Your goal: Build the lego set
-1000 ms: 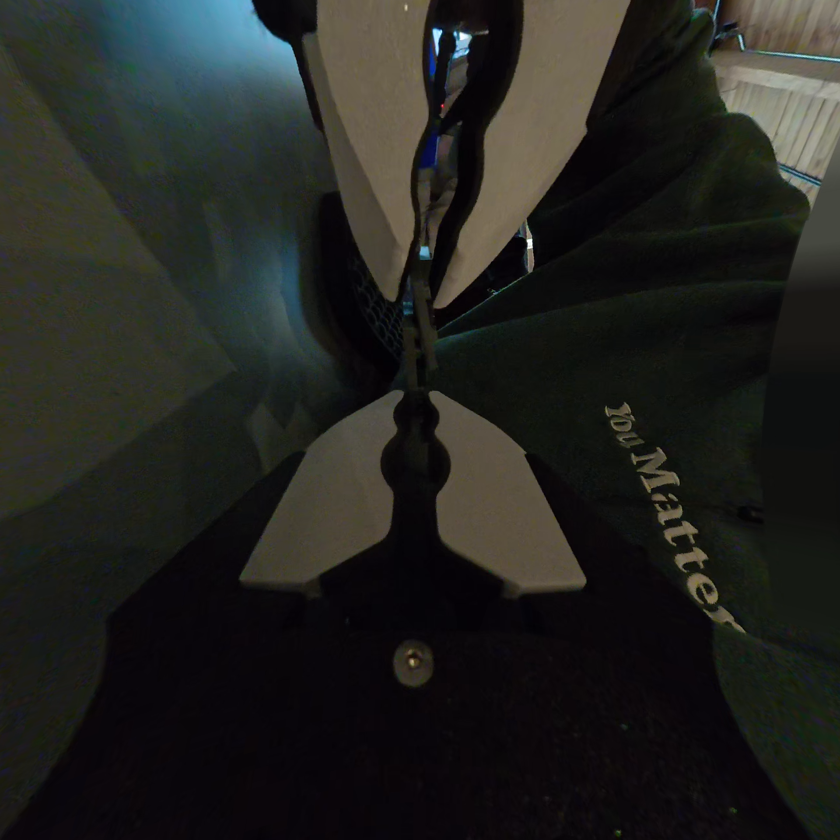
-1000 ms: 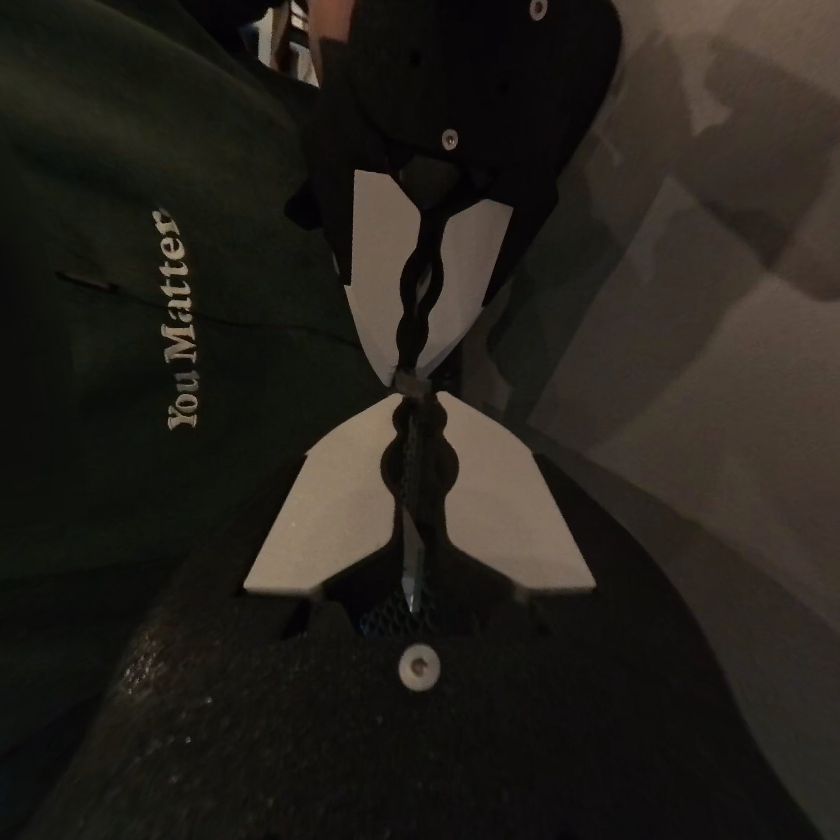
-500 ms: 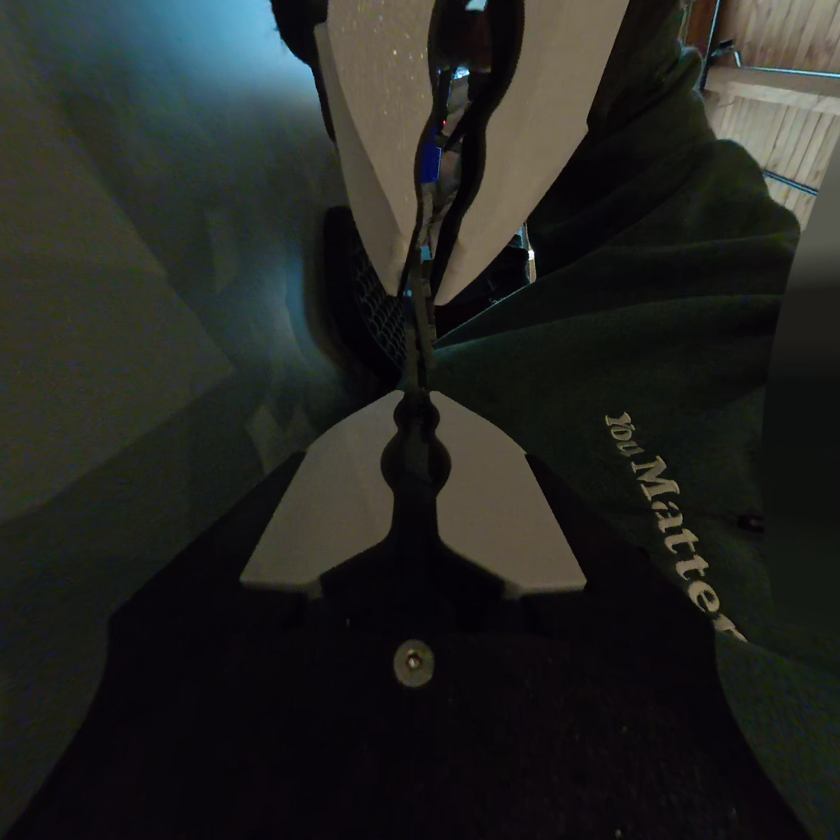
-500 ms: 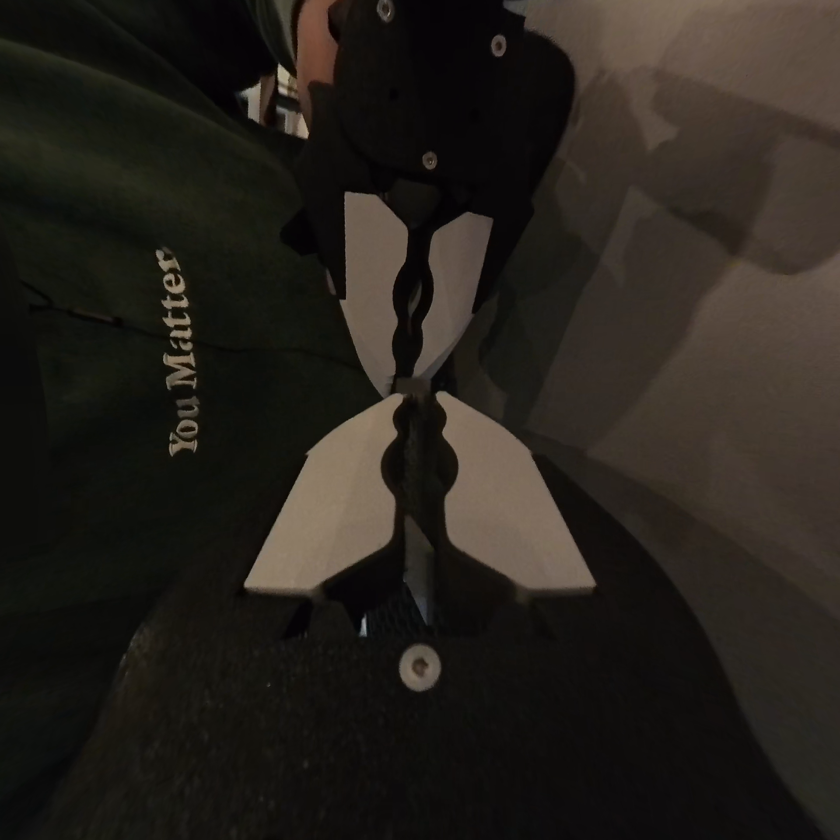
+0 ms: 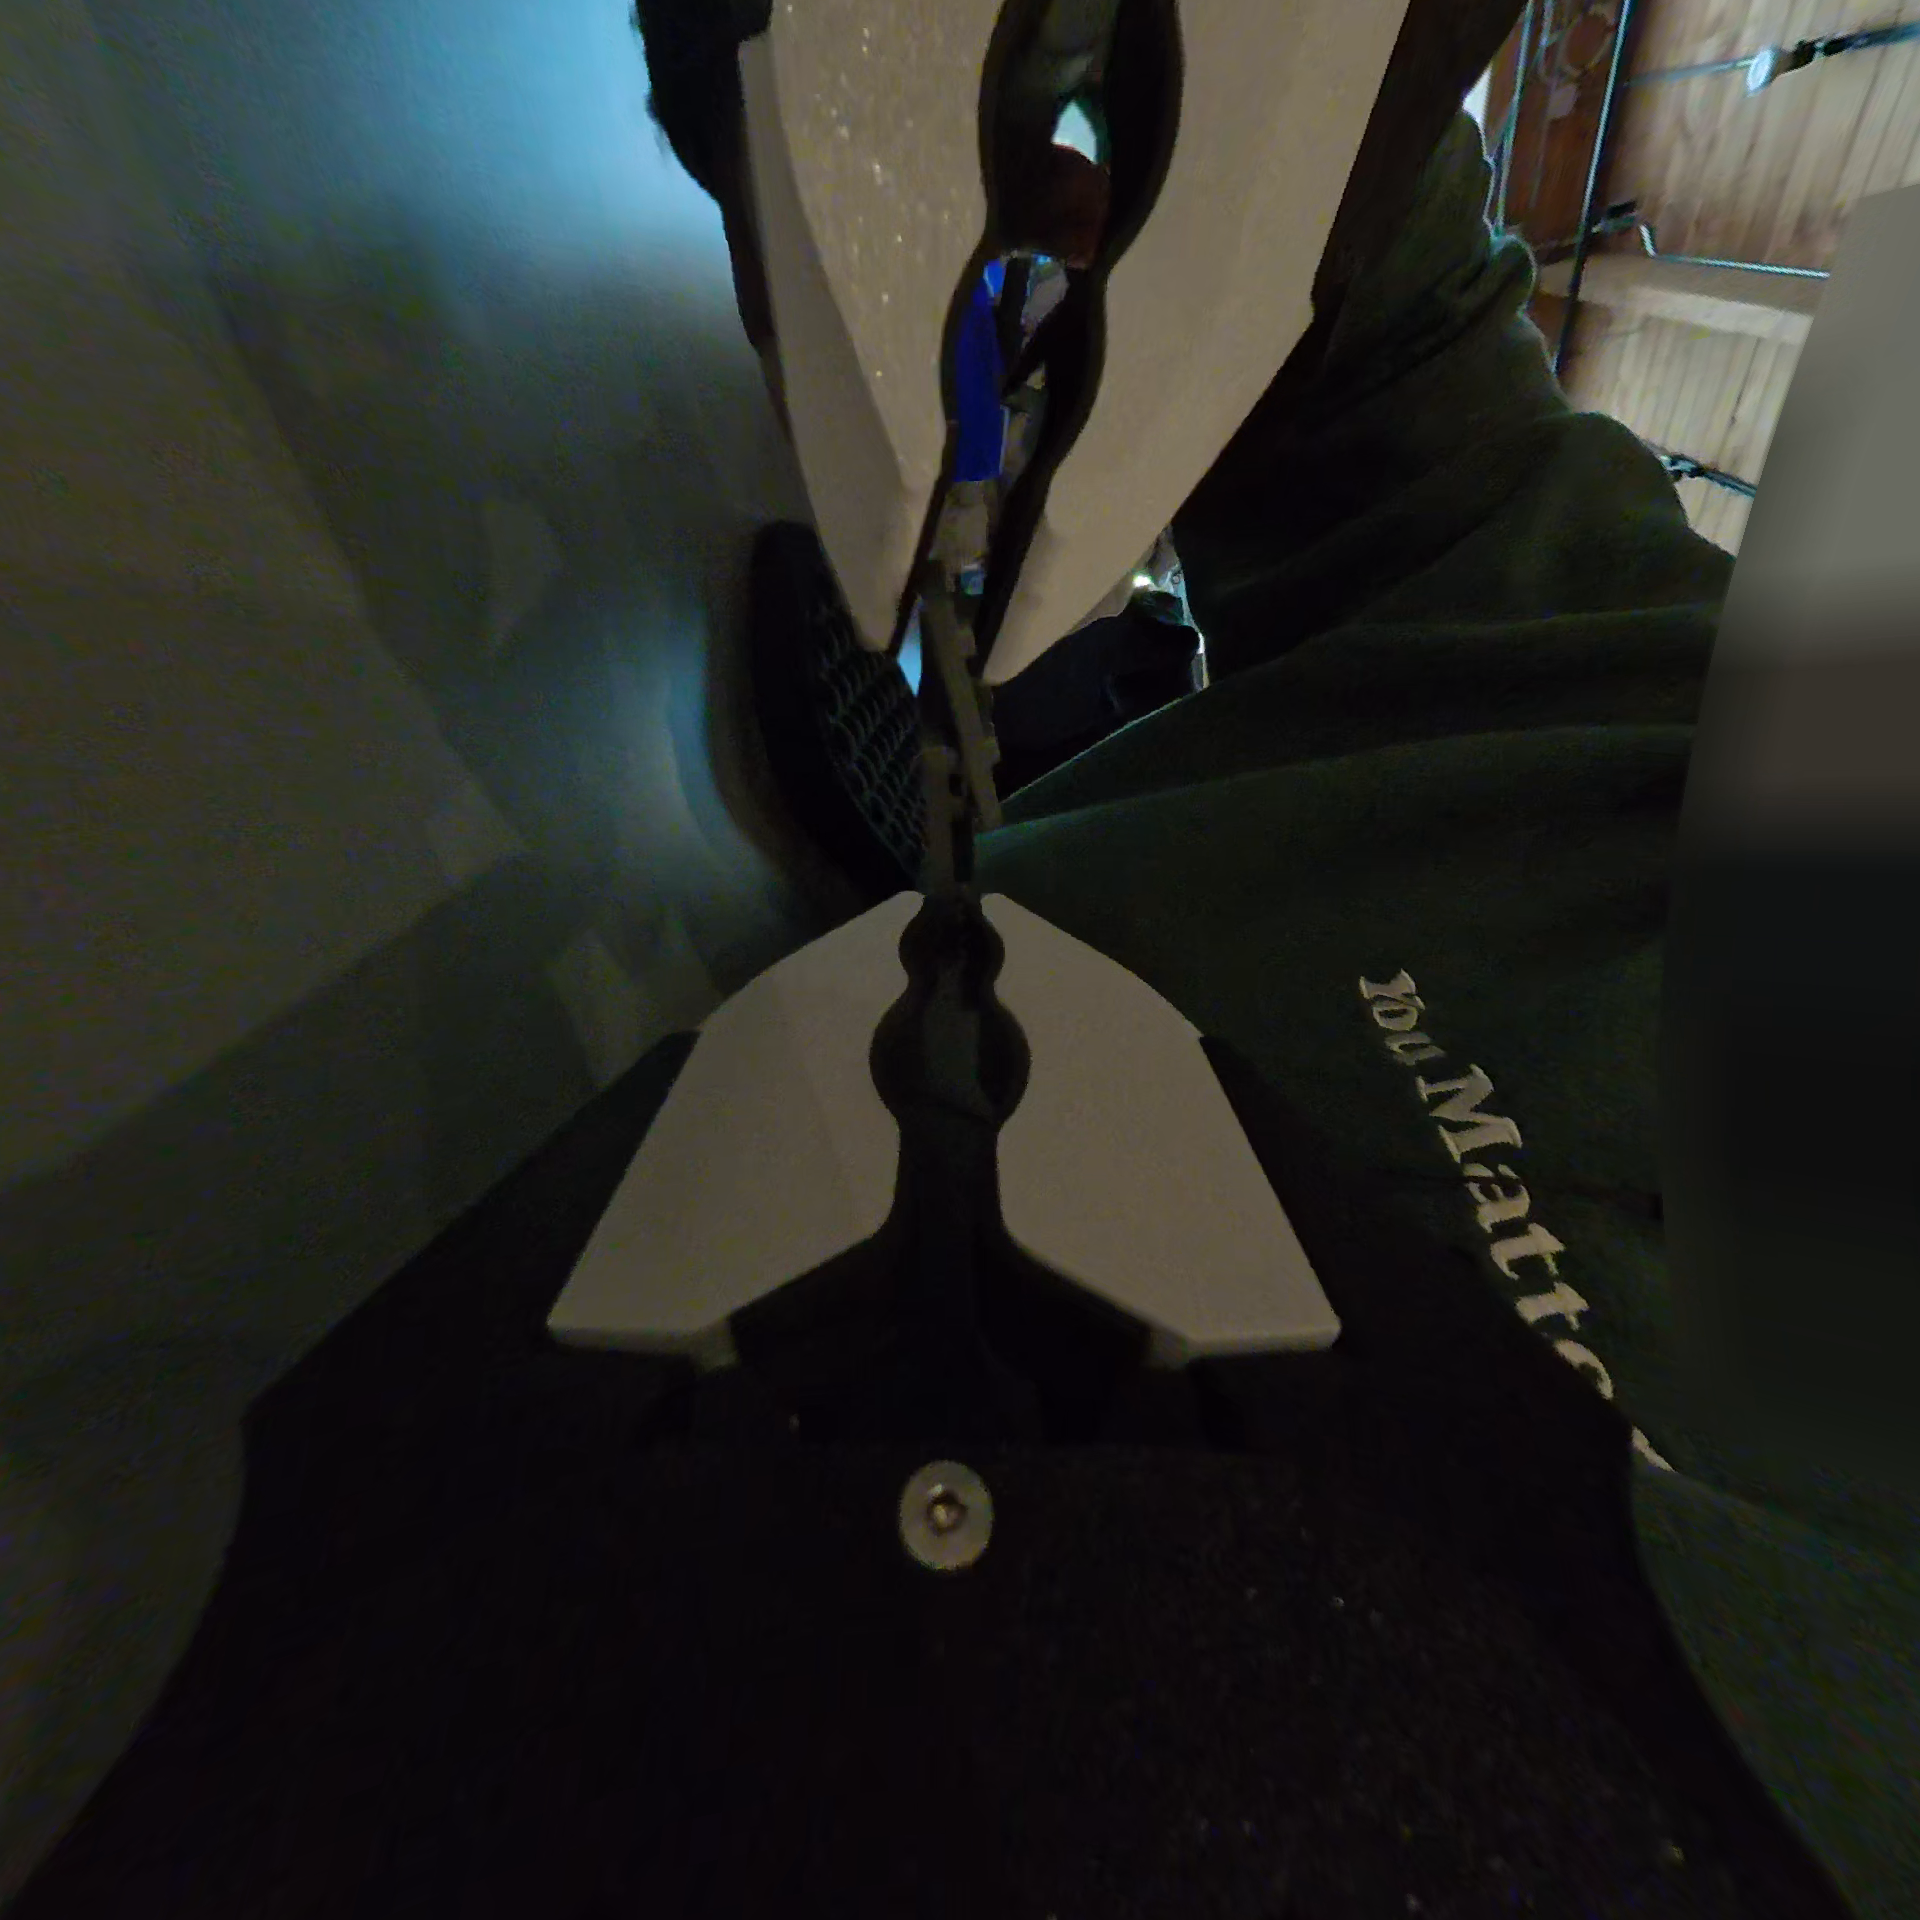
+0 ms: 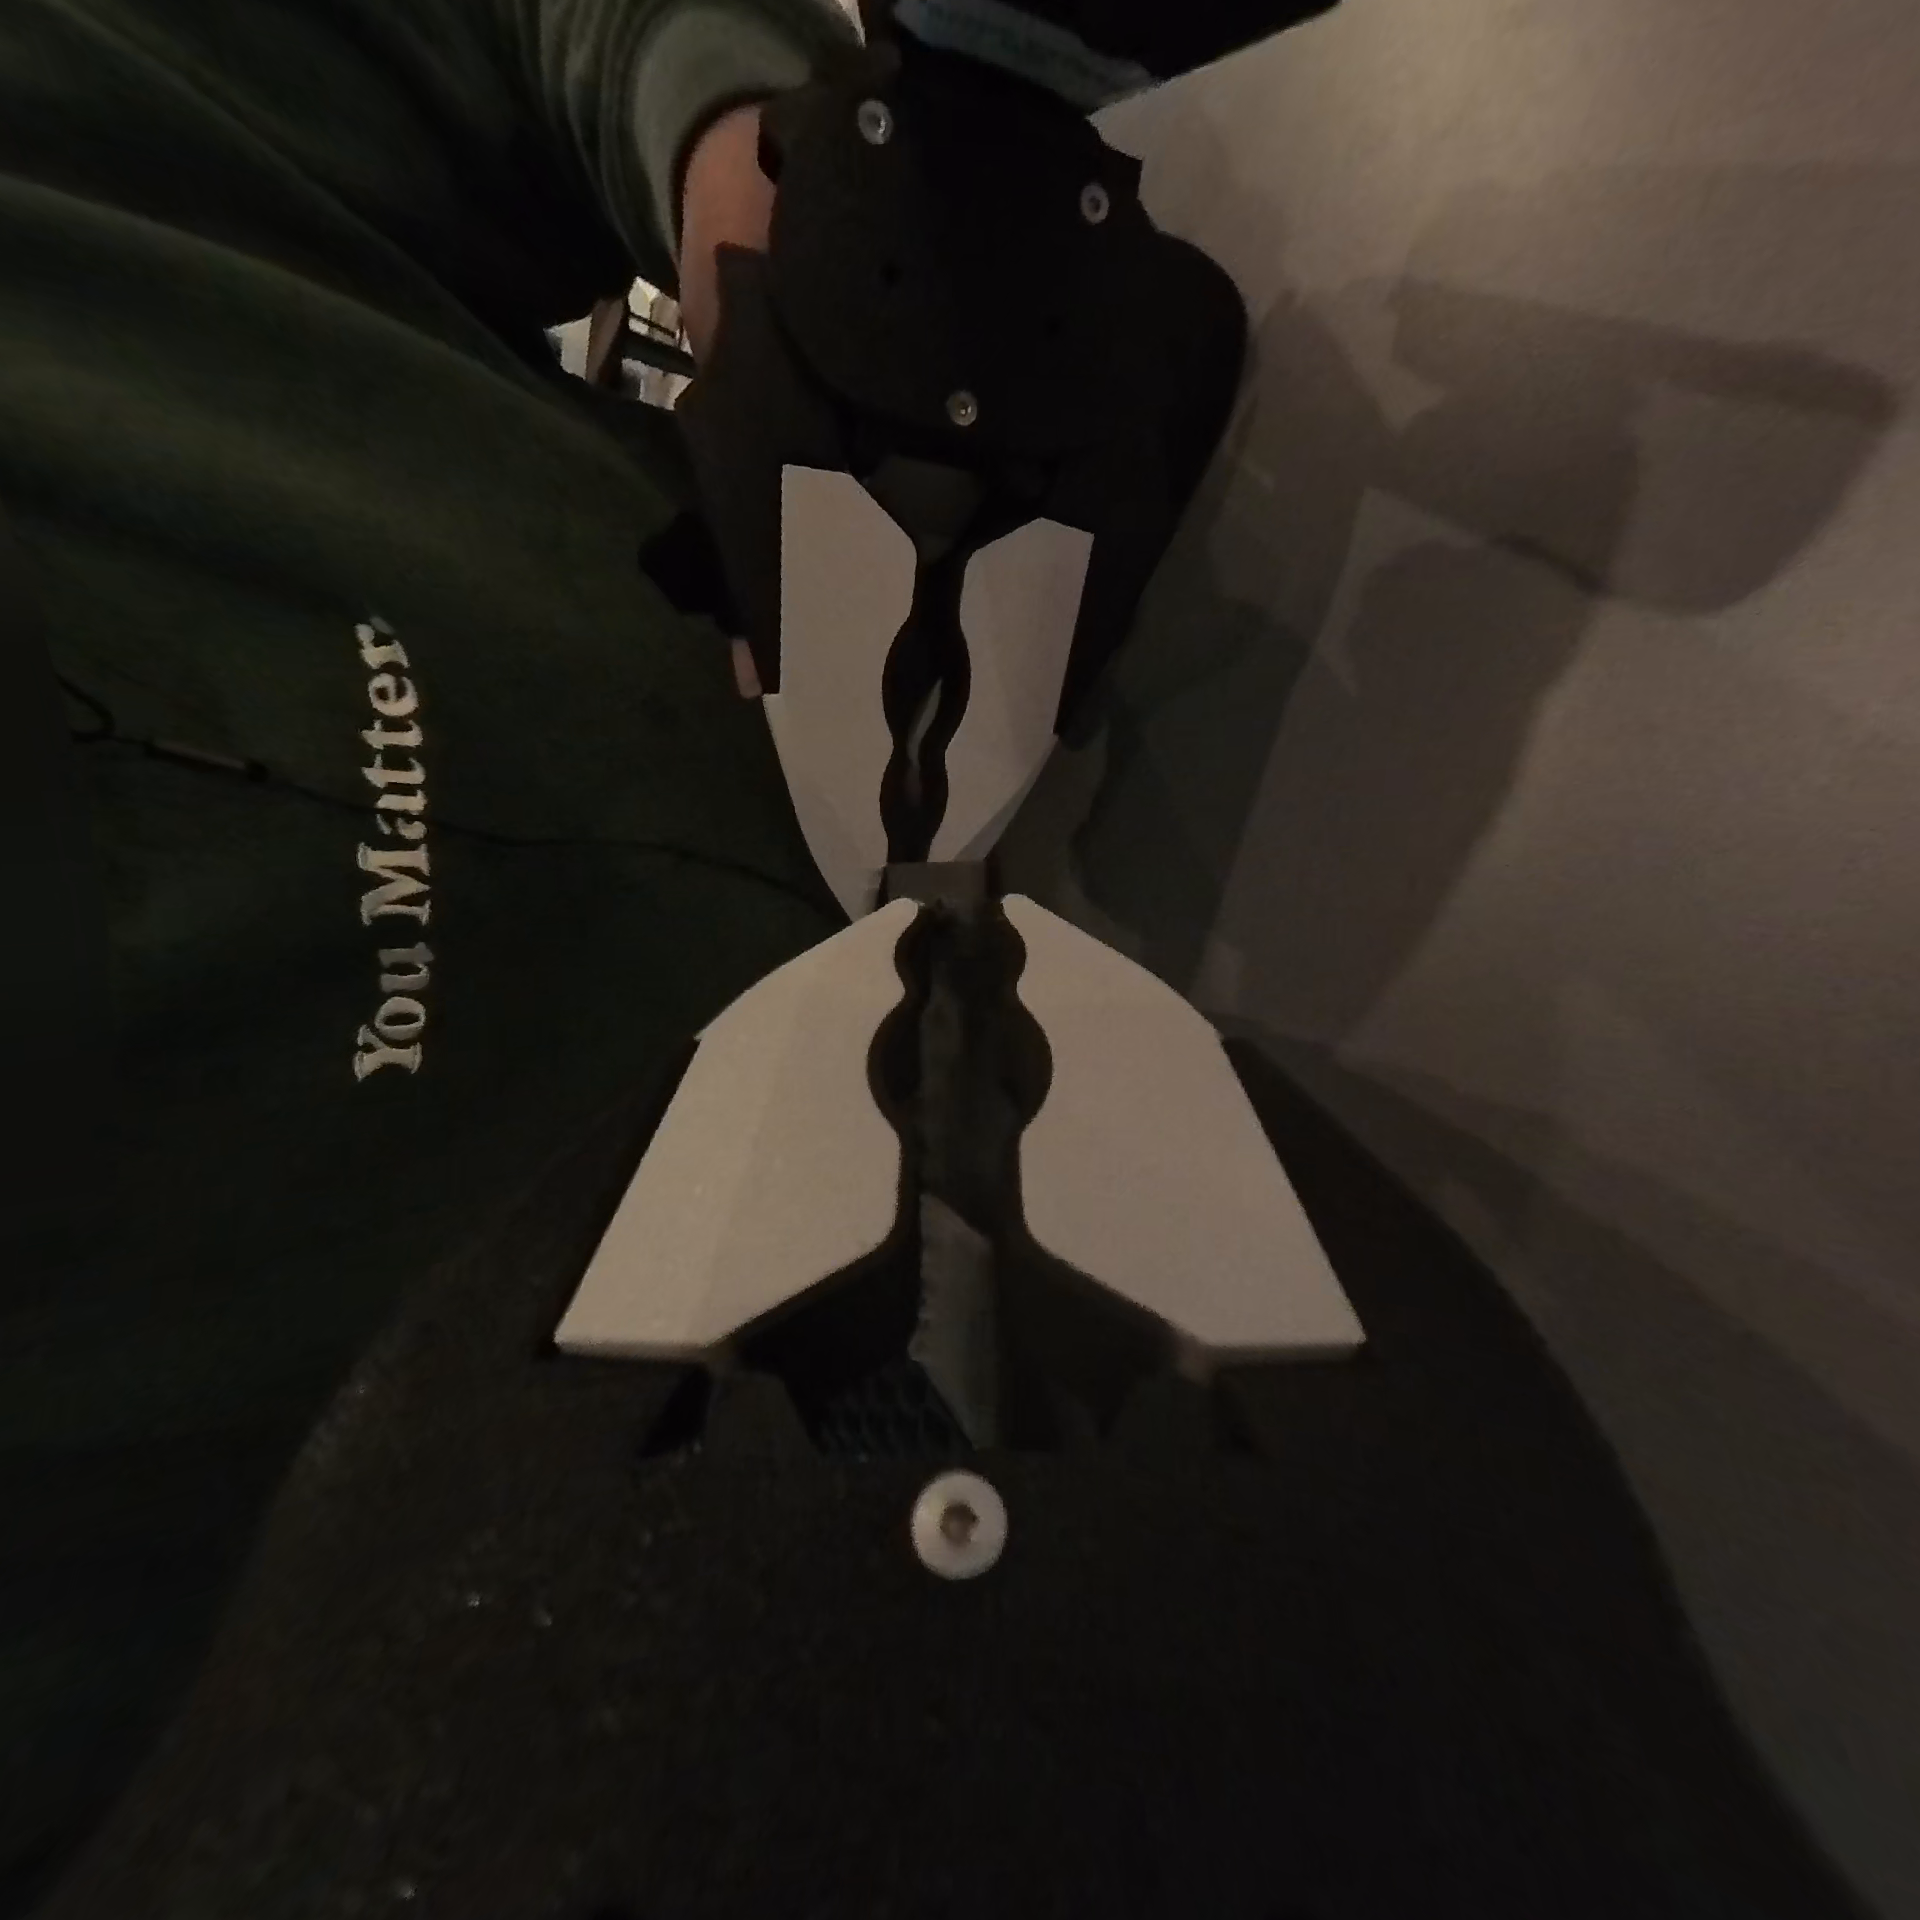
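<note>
The left gripper (image 5: 951, 894) and right gripper (image 5: 951, 623) meet tip to tip in front of a dark green fleece top (image 5: 1403, 779), jaws of each pinched nearly closed on opposite ends of one thin grey lego strip (image 5: 958, 727), held in the air, no table showing. I judge this end-on grip is meant to press or seat pieces together along the strip's length. The strip is stepped, hard plastic; the fingers (image 6: 790, 1122) are matt white wedges with wavy black inner edges.
</note>
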Demonstrator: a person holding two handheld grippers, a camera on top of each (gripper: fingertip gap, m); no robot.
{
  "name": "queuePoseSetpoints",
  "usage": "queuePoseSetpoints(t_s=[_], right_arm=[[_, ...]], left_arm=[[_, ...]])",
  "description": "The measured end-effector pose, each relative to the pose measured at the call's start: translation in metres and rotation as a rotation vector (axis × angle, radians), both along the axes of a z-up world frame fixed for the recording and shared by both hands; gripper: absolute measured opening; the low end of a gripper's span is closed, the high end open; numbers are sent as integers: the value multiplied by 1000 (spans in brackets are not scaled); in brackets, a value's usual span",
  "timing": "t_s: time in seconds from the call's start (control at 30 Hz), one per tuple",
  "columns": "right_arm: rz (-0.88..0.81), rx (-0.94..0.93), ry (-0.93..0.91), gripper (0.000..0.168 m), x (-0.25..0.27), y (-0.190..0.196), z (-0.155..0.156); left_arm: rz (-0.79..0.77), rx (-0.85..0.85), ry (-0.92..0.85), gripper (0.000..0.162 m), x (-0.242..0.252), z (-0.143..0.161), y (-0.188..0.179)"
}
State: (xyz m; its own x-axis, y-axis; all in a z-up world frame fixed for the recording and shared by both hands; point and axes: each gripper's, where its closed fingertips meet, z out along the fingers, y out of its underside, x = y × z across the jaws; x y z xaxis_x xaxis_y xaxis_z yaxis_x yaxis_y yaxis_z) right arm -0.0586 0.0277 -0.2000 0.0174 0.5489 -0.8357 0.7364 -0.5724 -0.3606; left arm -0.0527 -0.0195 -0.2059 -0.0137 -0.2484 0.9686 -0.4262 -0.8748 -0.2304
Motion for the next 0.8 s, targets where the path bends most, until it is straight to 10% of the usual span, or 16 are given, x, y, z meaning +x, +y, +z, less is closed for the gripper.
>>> queuePoseSetpoints(t_s=[0.8], right_arm=[[6, 59, 16, 17, -3, -3, 5]], left_arm=[[8, -2, -8, 5, 1, 3, -1]])
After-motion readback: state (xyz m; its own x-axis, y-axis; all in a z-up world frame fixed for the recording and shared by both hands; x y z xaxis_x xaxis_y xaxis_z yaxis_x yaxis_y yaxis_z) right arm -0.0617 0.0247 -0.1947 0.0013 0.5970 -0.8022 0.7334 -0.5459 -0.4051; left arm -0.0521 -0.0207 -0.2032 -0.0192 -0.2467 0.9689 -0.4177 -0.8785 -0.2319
